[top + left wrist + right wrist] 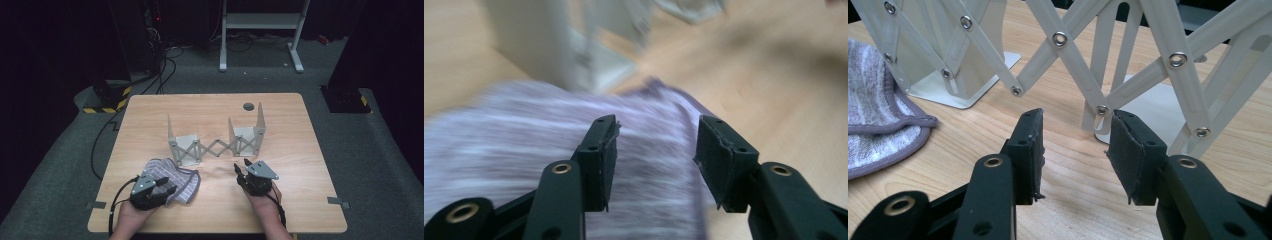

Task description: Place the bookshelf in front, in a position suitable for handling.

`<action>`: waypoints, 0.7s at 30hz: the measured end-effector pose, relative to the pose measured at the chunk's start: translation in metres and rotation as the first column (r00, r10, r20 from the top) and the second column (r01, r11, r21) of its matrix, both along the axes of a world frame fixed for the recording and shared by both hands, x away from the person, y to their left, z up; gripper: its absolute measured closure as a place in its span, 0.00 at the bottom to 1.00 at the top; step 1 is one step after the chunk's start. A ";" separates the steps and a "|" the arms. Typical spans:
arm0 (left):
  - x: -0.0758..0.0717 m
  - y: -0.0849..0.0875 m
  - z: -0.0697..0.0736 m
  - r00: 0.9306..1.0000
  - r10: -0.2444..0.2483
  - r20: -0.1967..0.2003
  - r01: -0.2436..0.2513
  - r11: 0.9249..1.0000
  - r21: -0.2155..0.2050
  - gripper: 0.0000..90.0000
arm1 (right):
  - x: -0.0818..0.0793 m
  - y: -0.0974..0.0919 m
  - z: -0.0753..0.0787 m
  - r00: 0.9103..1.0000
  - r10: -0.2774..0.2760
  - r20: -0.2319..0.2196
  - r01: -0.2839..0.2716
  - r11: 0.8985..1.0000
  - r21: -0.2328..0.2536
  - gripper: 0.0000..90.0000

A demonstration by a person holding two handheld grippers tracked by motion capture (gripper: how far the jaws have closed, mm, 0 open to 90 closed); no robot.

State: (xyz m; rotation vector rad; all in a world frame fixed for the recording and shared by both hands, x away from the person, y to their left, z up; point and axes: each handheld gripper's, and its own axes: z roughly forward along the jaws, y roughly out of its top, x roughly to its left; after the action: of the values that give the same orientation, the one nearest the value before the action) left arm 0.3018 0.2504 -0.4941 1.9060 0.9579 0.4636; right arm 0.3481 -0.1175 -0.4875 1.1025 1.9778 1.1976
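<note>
- Two hand-held grippers work low on the desk (pixel 300 210); the left hand-held gripper (pixel 167 186), jaws spread and gripping nothing, sits over the striped cloth (pixel 182 177).
- Right hand-held gripper (pixel 241 169) (also spread, empty) points at the folding rack (pixel 215 145), well right of the cloth.

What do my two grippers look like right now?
Both are black, each with two jaws. The left gripper and right gripper each carry a grey three-cornered plate on top and trail a black cable back past the wrist. In the gripper views the fingers are angular black blocks with brass-ringed pivot holes and worn, frayed dark pads. No sleeves visible.
</note>
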 end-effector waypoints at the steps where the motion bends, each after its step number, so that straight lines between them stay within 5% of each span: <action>1: 0.001 0.009 0.003 0.999 0.035 0.017 -0.035 0.999 -0.006 0.57 | 0.000 0.000 0.000 1.000 0.001 0.001 -0.001 1.000 -0.001 0.64; 3: 0.003 0.029 0.006 0.993 0.114 0.035 -0.114 0.993 -0.019 0.59 | 0.000 0.001 0.000 1.000 0.005 -0.002 -0.005 1.000 0.000 0.64; 7: 0.011 0.063 0.002 0.956 0.292 0.018 -0.293 0.956 0.007 0.64 | 0.000 0.002 -0.001 1.000 0.006 -0.007 -0.006 1.000 -0.002 0.62; 10: 0.016 0.072 -0.006 0.936 0.351 -0.002 -0.350 0.932 0.092 0.67 | 0.000 0.003 -0.002 1.000 0.008 -0.013 -0.008 1.000 -0.004 0.61; 14: 0.021 0.061 -0.017 0.951 0.301 -0.065 -0.290 0.946 0.145 0.69 | 0.000 0.003 -0.003 1.000 0.009 -0.021 -0.009 1.000 -0.005 0.61; 21: 0.019 0.029 -0.024 0.978 0.195 -0.069 -0.179 0.966 0.188 0.69 | -0.001 0.003 -0.004 1.000 0.017 -0.026 -0.017 1.000 -0.003 0.60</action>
State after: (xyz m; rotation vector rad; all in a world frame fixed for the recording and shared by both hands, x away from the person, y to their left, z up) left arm 0.3205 0.2792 -0.5180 2.0205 1.1947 0.6001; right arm 0.3476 -0.1149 -0.4916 1.1065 2.0117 1.1940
